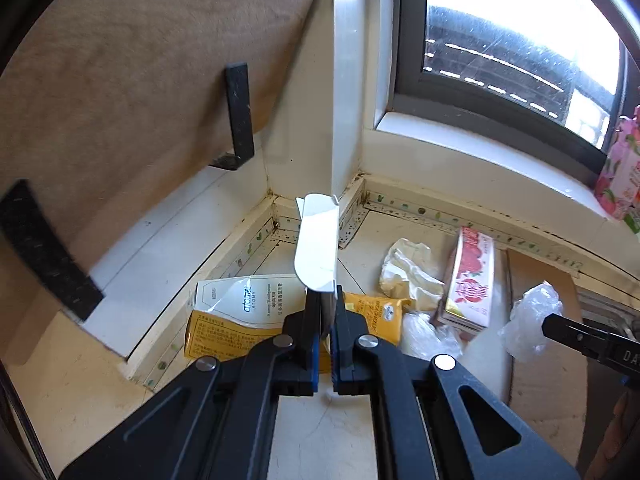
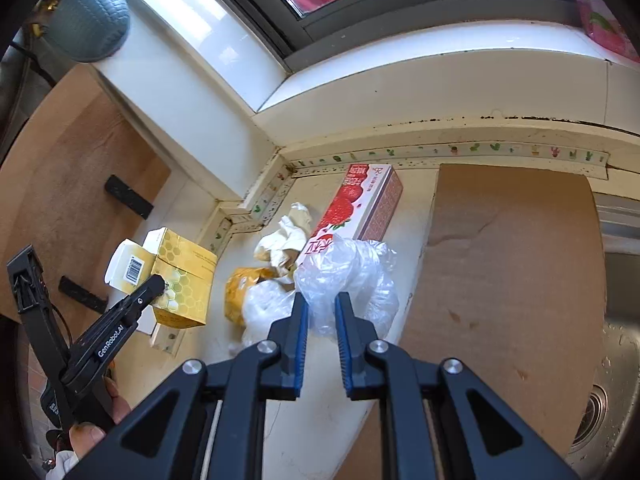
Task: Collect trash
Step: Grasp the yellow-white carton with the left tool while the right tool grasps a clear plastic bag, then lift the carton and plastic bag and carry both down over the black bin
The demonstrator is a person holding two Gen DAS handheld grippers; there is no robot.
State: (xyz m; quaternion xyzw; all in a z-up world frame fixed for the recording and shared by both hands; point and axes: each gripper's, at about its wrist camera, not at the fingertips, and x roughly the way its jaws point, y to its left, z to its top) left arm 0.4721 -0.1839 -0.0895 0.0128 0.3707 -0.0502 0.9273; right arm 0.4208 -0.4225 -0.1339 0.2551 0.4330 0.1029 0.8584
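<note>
Readable text: "atomy" on the flattened toothpaste box (image 1: 244, 300) lying on the counter (image 1: 300, 432) under your left gripper (image 1: 325, 316); "GenRobot.AI" on that gripper's side in the right wrist view.

Your left gripper angles down toward the corner by the window (image 1: 500, 40), fingers clamped on a yellow honeycomb-print box (image 2: 184, 280) w/ a barcode on its white flap. From its own camera you see only the flap's white inside standing up from the jaws.

Your right gripper (image 2: 322, 312) also tilts down, fingers nearly closed, pinching the edge of a clear plastic bag (image 2: 348, 276).

Rest of trash in a pile by the back wall: crumpled paper (image 2: 284, 236), strawberry-print carton (image 2: 360, 204), yellow pouch (image 2: 244, 288). Cardboard sheet (image 2: 516, 280) lies just right of the bag, over the sink (image 2: 616, 360) edge.
</note>
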